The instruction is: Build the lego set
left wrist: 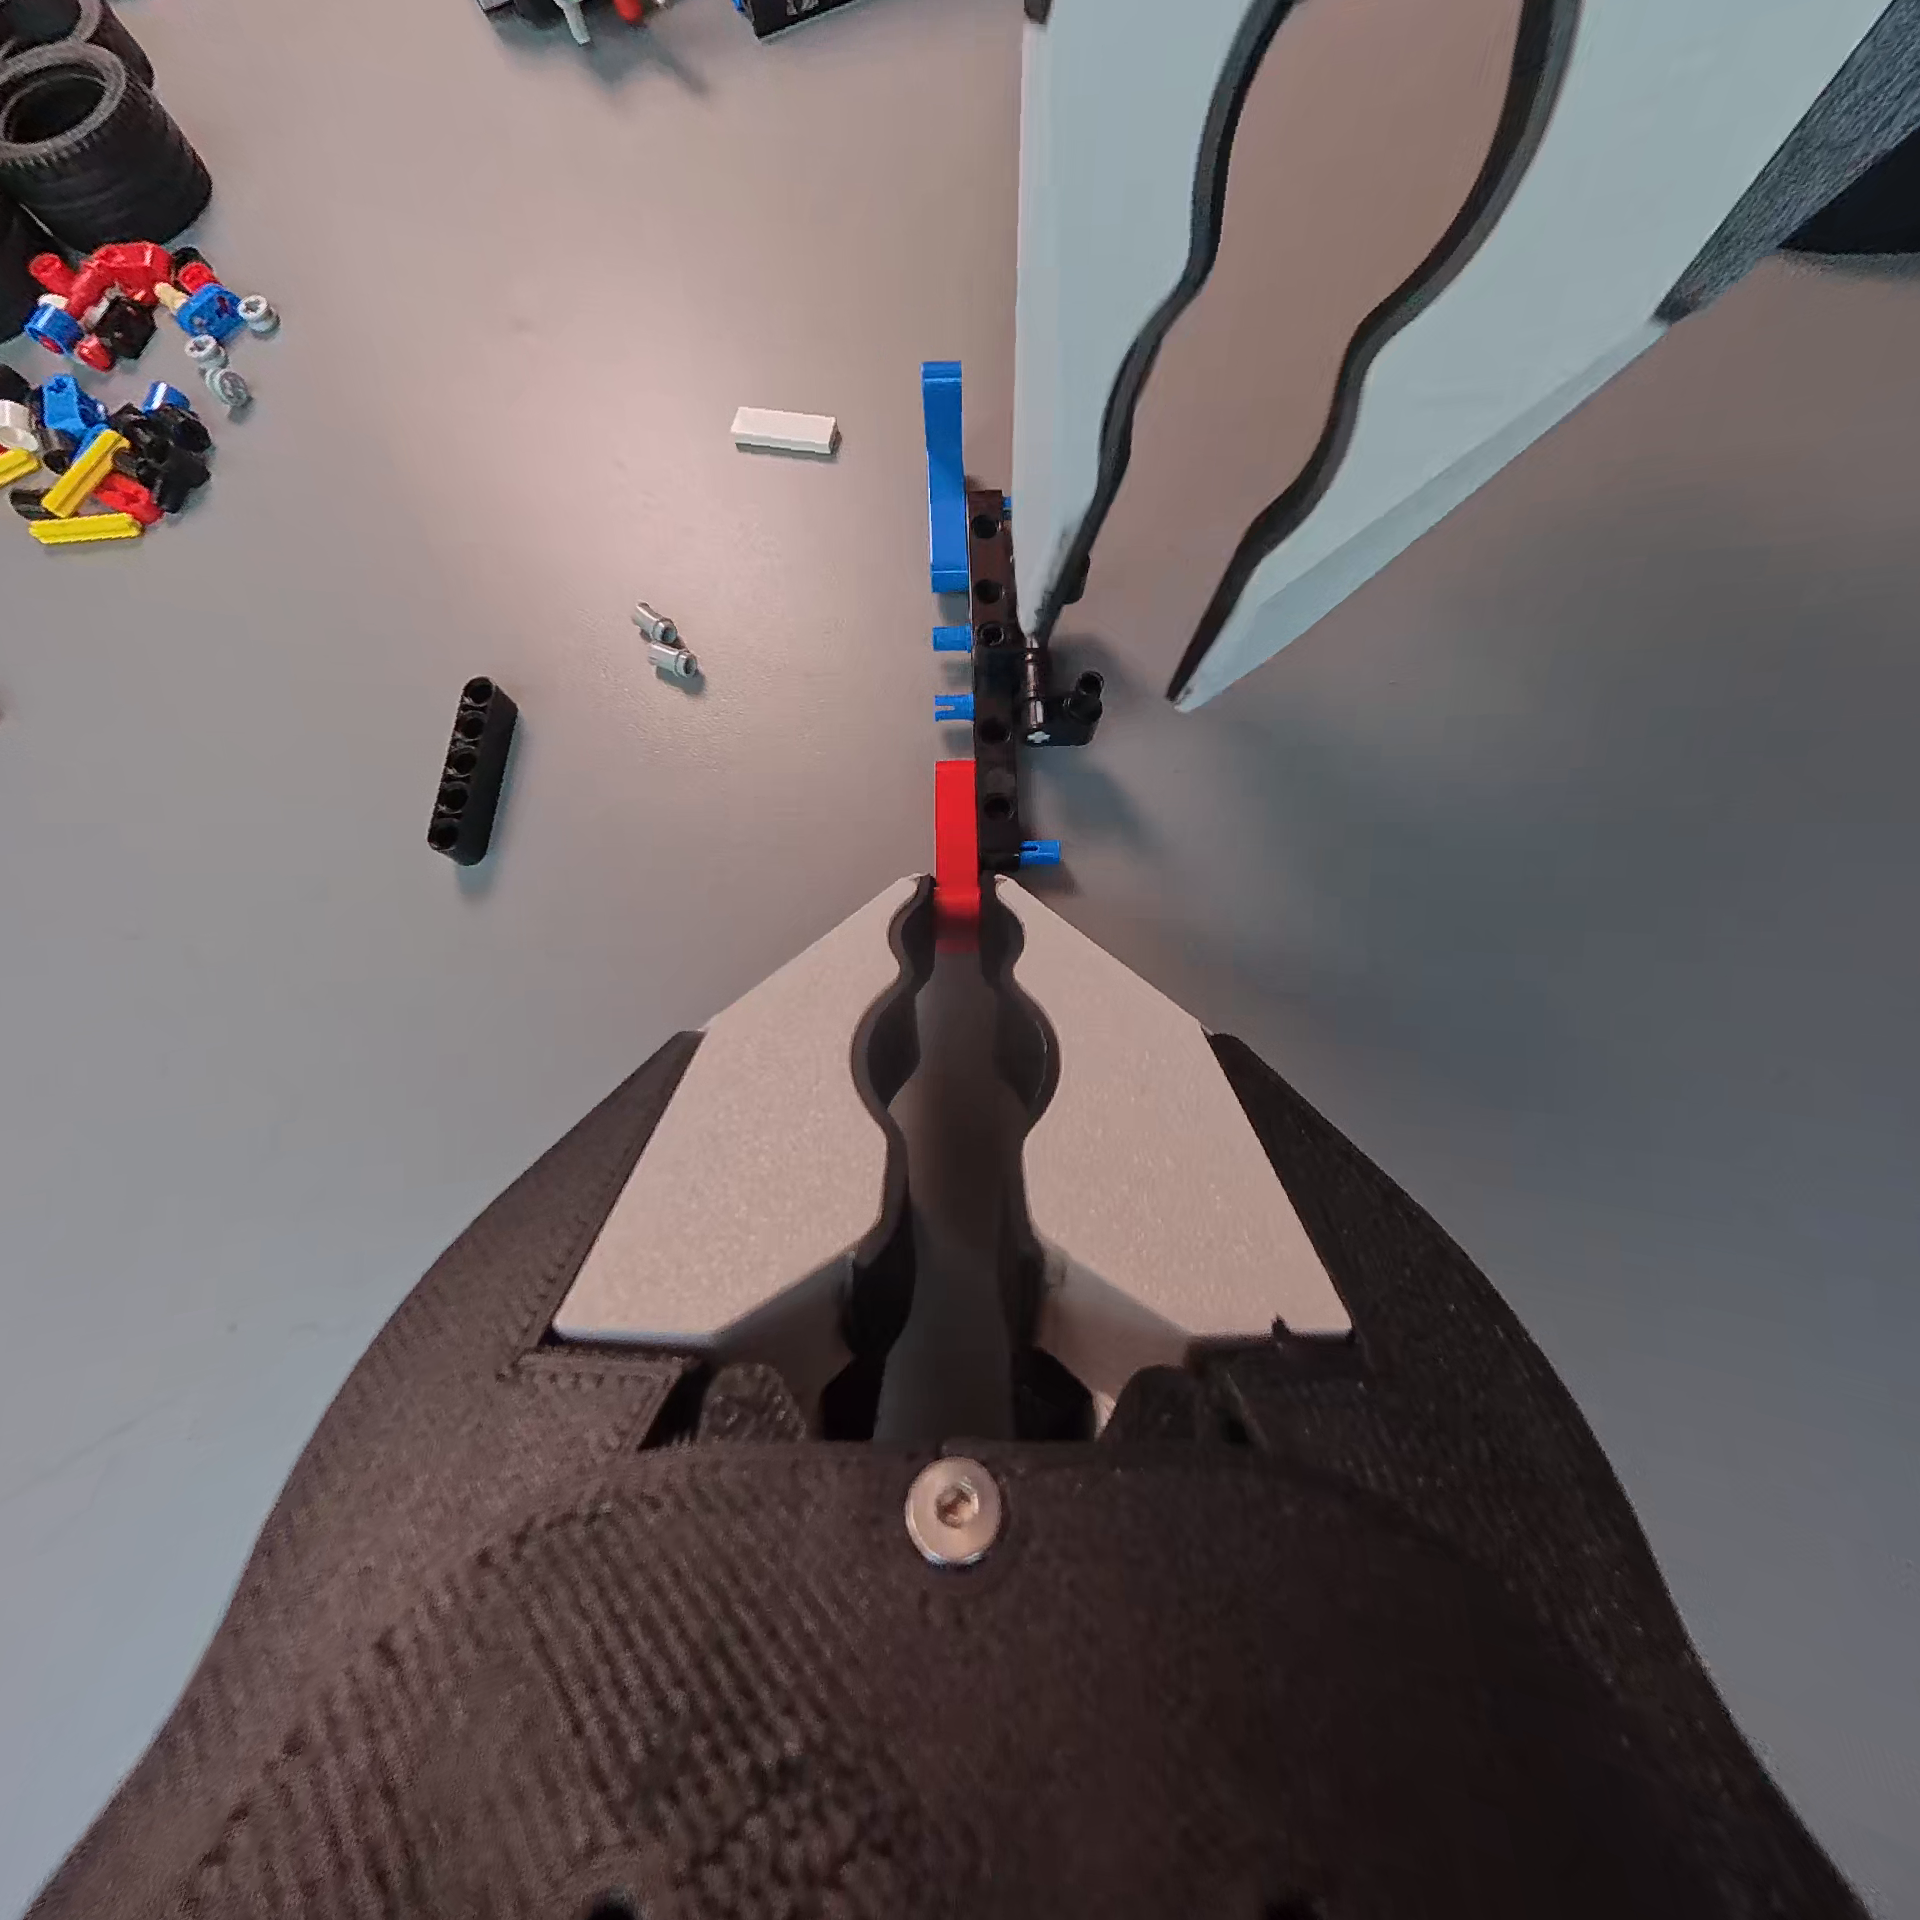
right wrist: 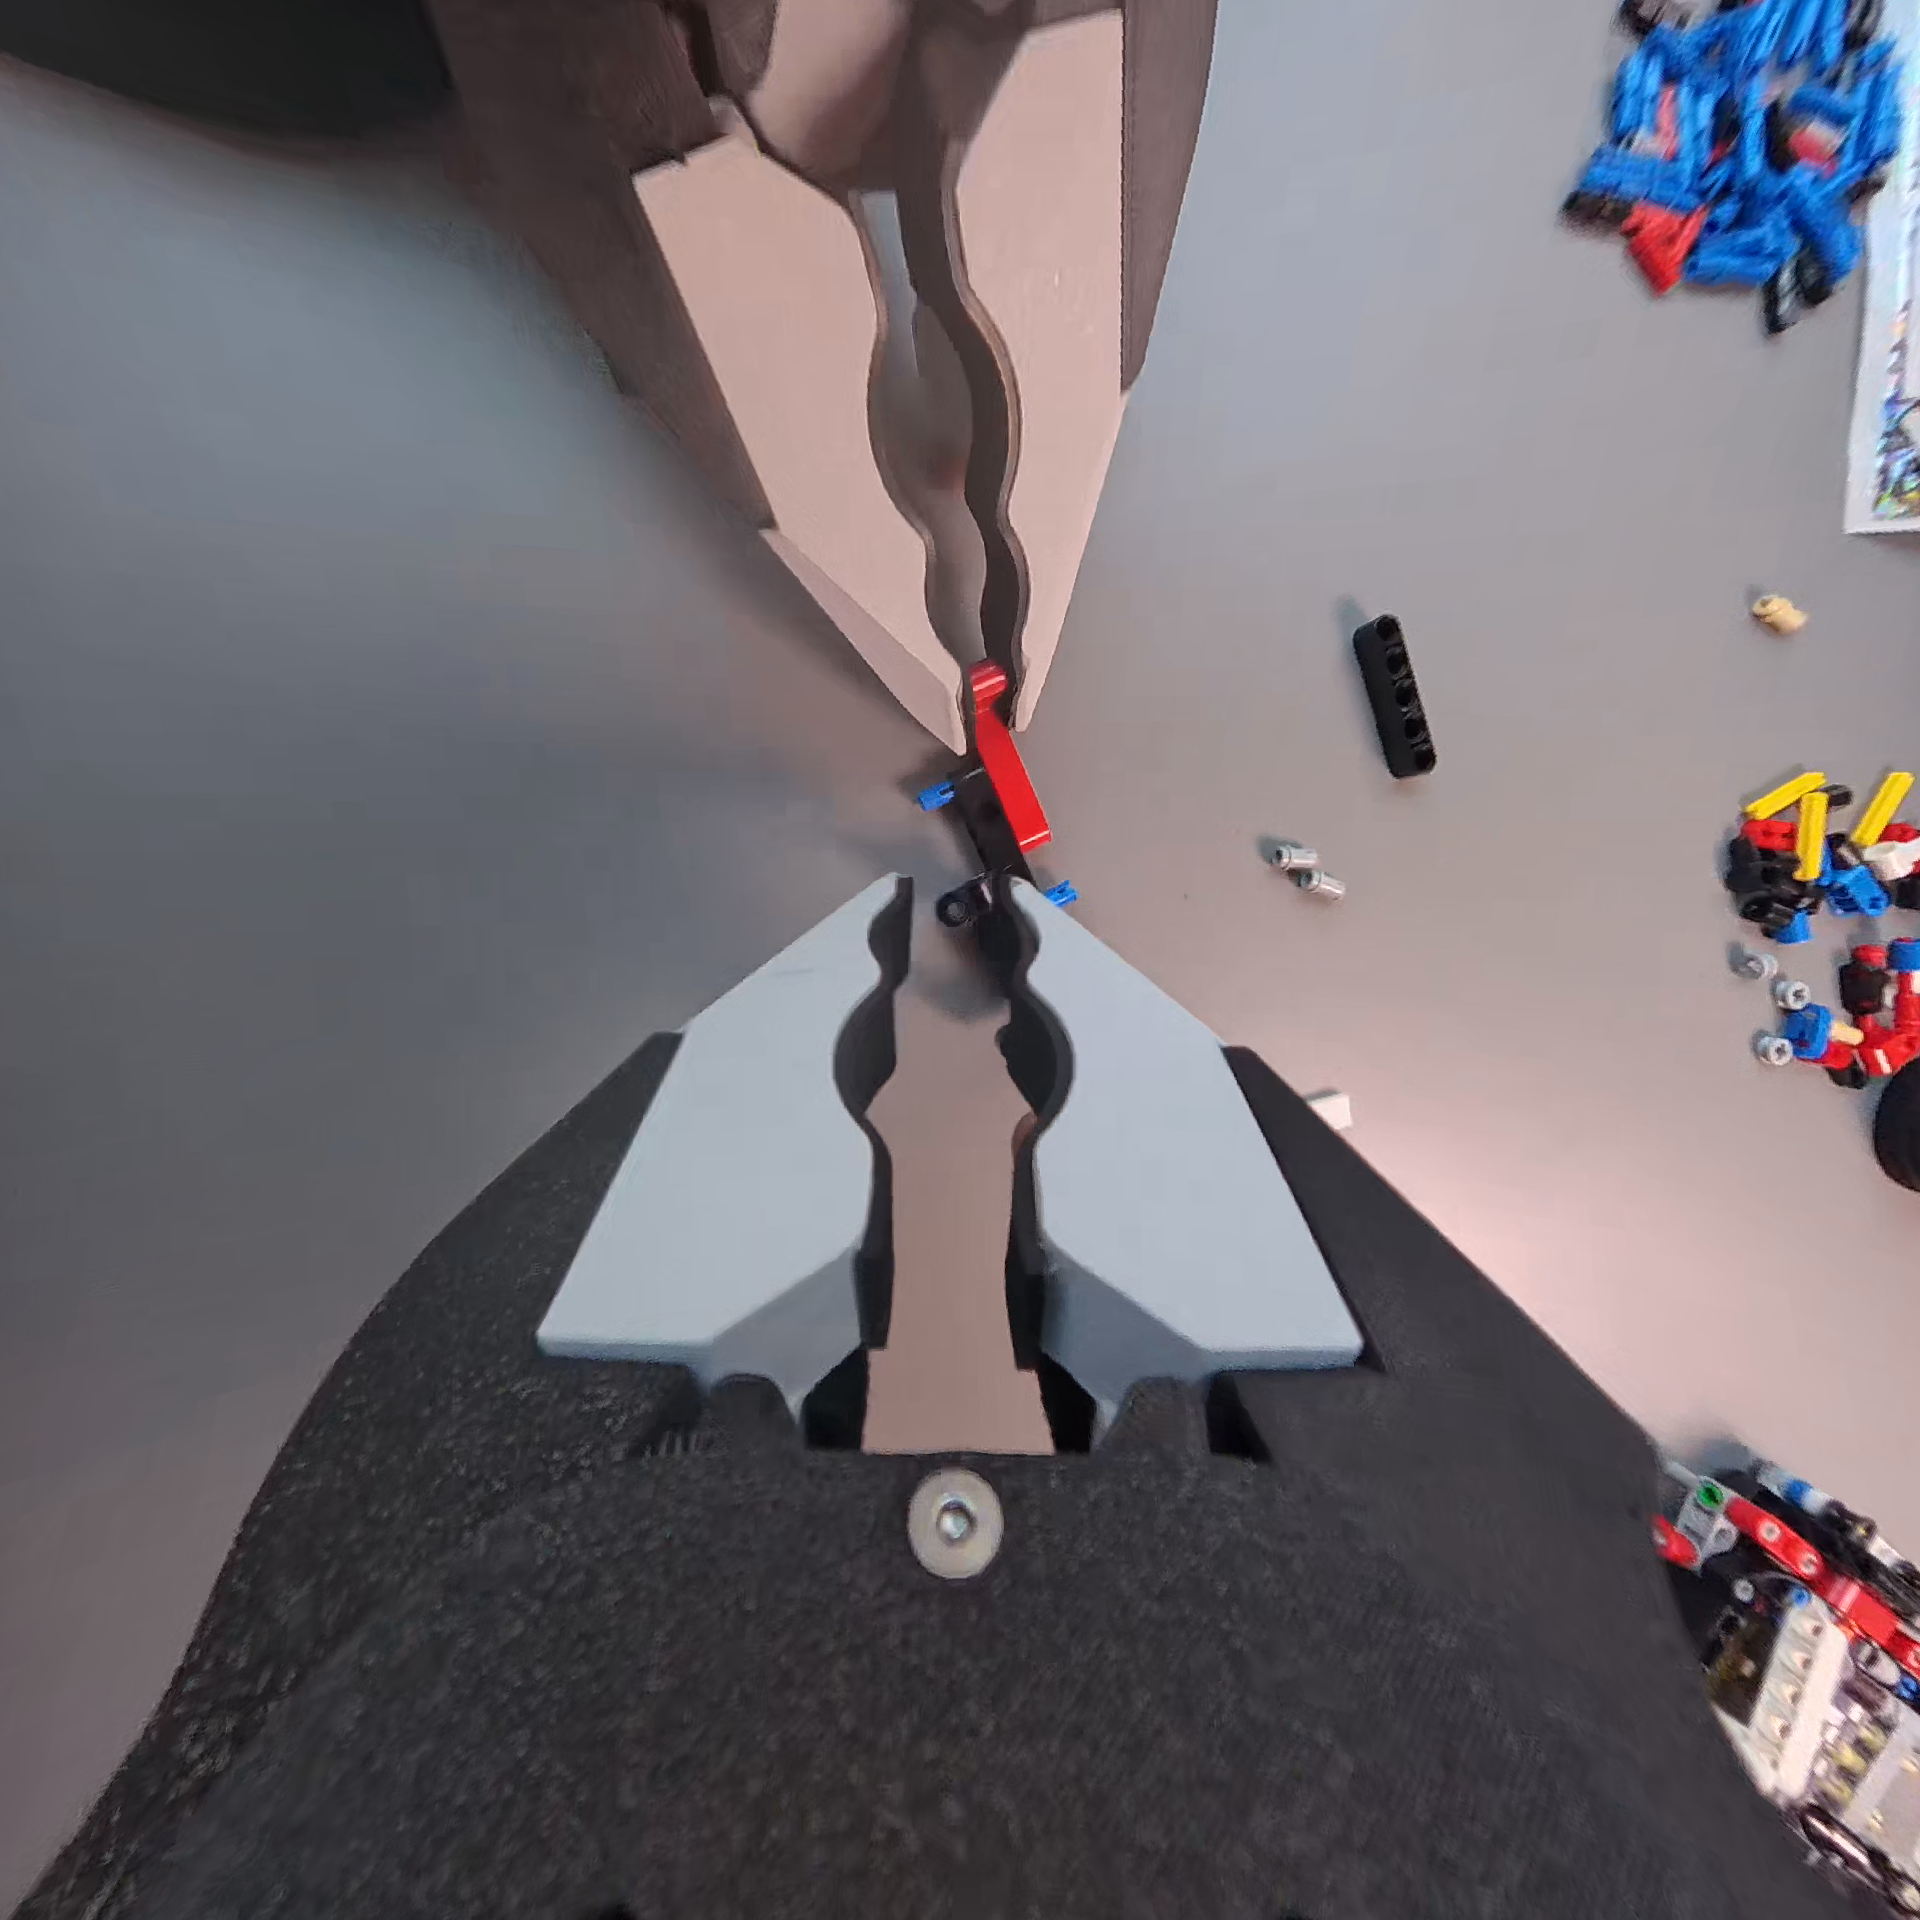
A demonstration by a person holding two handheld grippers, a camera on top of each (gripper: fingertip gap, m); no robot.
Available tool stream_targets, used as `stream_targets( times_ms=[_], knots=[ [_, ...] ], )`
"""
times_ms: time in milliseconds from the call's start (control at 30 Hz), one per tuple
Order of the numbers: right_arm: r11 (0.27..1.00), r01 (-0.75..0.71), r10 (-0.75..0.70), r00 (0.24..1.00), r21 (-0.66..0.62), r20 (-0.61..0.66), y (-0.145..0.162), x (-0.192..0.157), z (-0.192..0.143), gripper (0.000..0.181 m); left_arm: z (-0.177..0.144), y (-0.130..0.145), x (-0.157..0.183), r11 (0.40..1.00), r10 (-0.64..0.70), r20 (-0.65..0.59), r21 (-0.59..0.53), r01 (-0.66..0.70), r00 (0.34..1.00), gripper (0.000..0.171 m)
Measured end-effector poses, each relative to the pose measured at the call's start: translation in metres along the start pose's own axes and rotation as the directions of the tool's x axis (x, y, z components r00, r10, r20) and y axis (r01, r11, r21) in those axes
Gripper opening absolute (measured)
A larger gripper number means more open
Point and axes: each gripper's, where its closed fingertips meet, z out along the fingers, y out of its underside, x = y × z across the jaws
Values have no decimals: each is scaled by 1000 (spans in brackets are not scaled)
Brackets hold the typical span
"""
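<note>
A small assembly lies on the grey table: a black holed beam (left wrist: 992, 665) with a blue curved panel (left wrist: 943, 468), blue pins, a black connector (left wrist: 1060, 717) and a red piece (left wrist: 954, 821) at its near end. My left gripper (left wrist: 958, 883) is shut on the red piece. My right gripper (left wrist: 1117, 660) comes in from the upper right, open, with its tips either side of the black connector. In the right wrist view, my right gripper (right wrist: 958, 888) straddles the connector (right wrist: 961, 906), and the beam runs along one finger. The left gripper (right wrist: 987, 727) pinches the red piece (right wrist: 1006, 774) opposite.
A loose black beam (left wrist: 473, 769), two grey pins (left wrist: 665, 644) and a white piece (left wrist: 784, 431) lie to the left. A pile of small coloured parts (left wrist: 114, 416) and tyres (left wrist: 94, 135) sit far left. A blue parts pile (right wrist: 1756, 135), a sticker sheet (right wrist: 1891, 364) and a partly built model (right wrist: 1818, 1662) lie beyond. The grippers' ends are close to 4 cm from one another.
</note>
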Motion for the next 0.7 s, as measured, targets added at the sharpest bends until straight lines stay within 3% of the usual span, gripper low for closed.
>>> stream_targets(
  times_ms=[67,133,267,500,700],
  knots=[
    [998,23,-21,999,63,-30,-2,0,-9,30,0,0,2,1000,5,-21,3,-4,1000,6],
    [994,102,-98,990,36,-103,12,4,-9,38,-1,0,3,1000,18,-40,8,-18,999,6],
    [979,204,-198,956,5,-218,32,14,0,41,-2,1,5,999,44,-75,16,-43,996,7],
    [992,92,-85,993,84,-81,38,9,9,22,-4,5,4,985,174,-76,33,-172,982,9],
    [996,66,-67,997,61,24,35,5,8,20,-9,5,8,990,138,-140,59,-131,981,10]
  ],
)
